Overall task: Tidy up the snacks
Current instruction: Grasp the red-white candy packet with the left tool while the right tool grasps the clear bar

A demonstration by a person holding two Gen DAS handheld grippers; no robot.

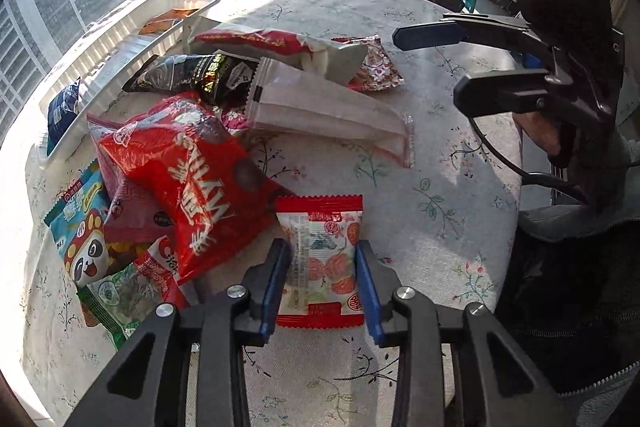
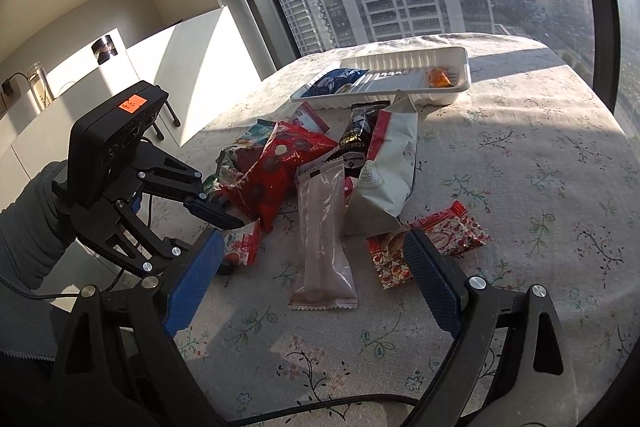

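Here the left gripper pinches a crinkly red-edged sachet; the right gripper gapes over floral cloth

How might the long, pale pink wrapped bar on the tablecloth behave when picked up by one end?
The pale pink bar probably stays fairly stiff: it lies straight and flat. Its glossy wrapper could slip. Likely light, since it looks slim.

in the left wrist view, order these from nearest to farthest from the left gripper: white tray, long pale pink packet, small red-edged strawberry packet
1. Small red-edged strawberry packet: between the fingers of the left gripper.
2. Long pale pink packet: mid-table, beyond the strawberry packet.
3. White tray: far left, by the window edge of the table.
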